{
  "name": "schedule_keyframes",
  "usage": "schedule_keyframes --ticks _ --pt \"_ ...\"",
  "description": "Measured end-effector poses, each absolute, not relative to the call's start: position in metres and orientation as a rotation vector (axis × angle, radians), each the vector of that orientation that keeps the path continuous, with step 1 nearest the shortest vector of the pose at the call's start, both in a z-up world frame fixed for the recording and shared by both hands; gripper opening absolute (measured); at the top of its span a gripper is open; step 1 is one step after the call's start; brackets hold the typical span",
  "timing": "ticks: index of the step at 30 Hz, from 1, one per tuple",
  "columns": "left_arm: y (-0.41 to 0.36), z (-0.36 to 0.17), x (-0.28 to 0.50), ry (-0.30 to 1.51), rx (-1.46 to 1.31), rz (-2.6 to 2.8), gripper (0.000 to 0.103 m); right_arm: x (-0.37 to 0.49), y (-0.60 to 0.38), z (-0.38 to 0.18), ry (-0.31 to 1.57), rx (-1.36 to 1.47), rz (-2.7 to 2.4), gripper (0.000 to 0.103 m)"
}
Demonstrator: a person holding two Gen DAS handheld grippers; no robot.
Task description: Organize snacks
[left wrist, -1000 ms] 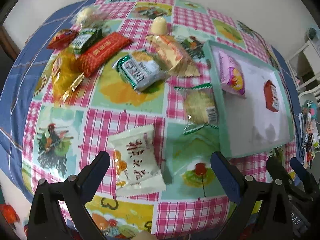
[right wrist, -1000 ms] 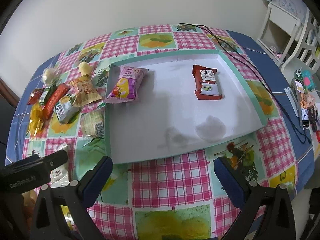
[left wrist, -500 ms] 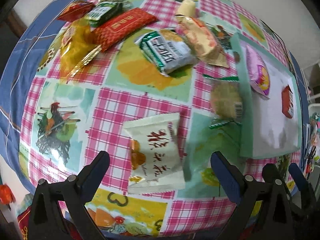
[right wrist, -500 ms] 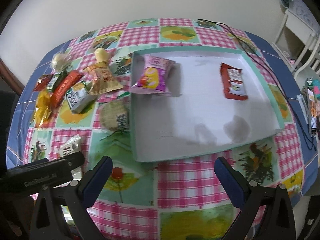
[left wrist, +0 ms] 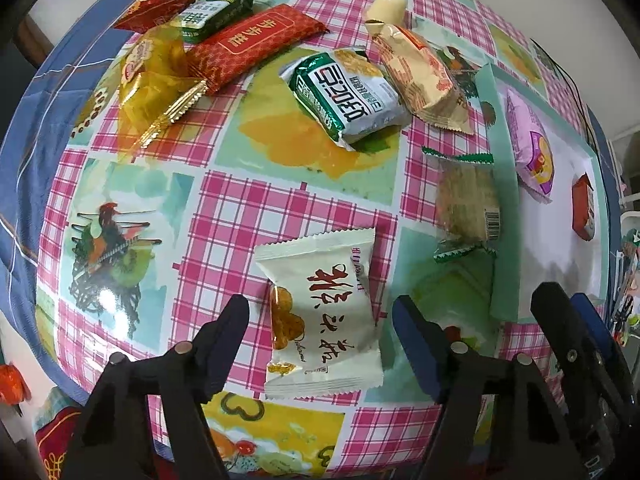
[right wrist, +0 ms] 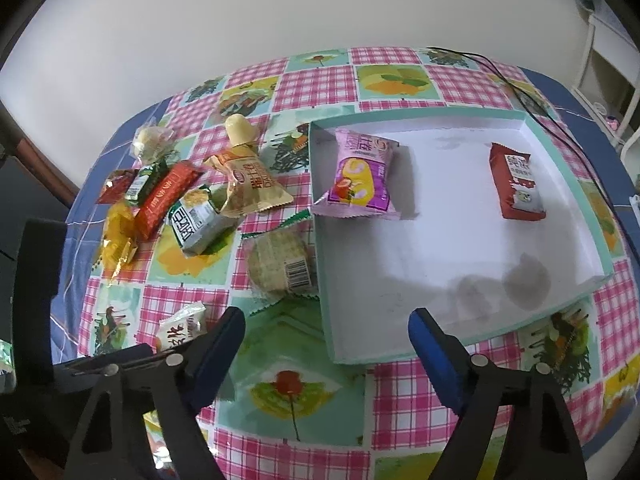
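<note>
Hovering my left gripper (left wrist: pixel 320 316) over the white packet (left wrist: pixel 324 312), jaws just narrowed around it, not yet touching. A snack heap (right wrist: pixel 188 200) and a round cracker pack (right wrist: pixel 280 268) lie left of the tray (right wrist: pixel 560 128), which holds a pink packet (right wrist: pixel 362 176) and a red one (right wrist: pixel 516 180). My right gripper (right wrist: pixel 326 328), also just narrowed, holds nothing over the tray's corner; only its camera shows the tray whole.

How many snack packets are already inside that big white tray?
2. A pink packet lies in the far left corner of the white tray, and a red packet lies toward its far right. The rest of the tray floor looks bare; nothing seems hidden.
</note>
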State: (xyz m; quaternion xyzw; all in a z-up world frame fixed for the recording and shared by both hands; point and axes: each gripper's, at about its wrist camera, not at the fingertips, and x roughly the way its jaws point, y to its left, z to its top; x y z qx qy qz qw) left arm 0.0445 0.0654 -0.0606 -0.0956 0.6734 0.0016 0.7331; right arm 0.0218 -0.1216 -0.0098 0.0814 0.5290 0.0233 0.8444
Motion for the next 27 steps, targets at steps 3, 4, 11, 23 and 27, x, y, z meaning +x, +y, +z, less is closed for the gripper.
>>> schedule_keyframes --ticks 3,4,11,23,27 --pt "0.063 -0.066 0.044 1.482 -0.211 0.000 0.058 0.024 -0.121 -0.009 1.109 0.175 0.054 0.084" --pt "0.059 -0.067 0.044 1.485 -0.211 0.000 0.056 0.025 -0.121 -0.010 1.110 0.176 0.055 0.084" --pt "0.053 -0.072 0.050 1.476 -0.206 -0.014 0.054 0.034 -0.118 -0.014 1.113 0.187 0.071 0.076" --pt "0.075 -0.071 0.087 1.419 -0.234 0.052 0.054 0.059 -0.099 -0.020 1.117 0.191 0.145 0.062" --pt "0.078 -0.071 0.096 1.415 -0.245 0.051 0.054 0.066 -0.088 -0.024 1.134 0.160 0.177 0.055"
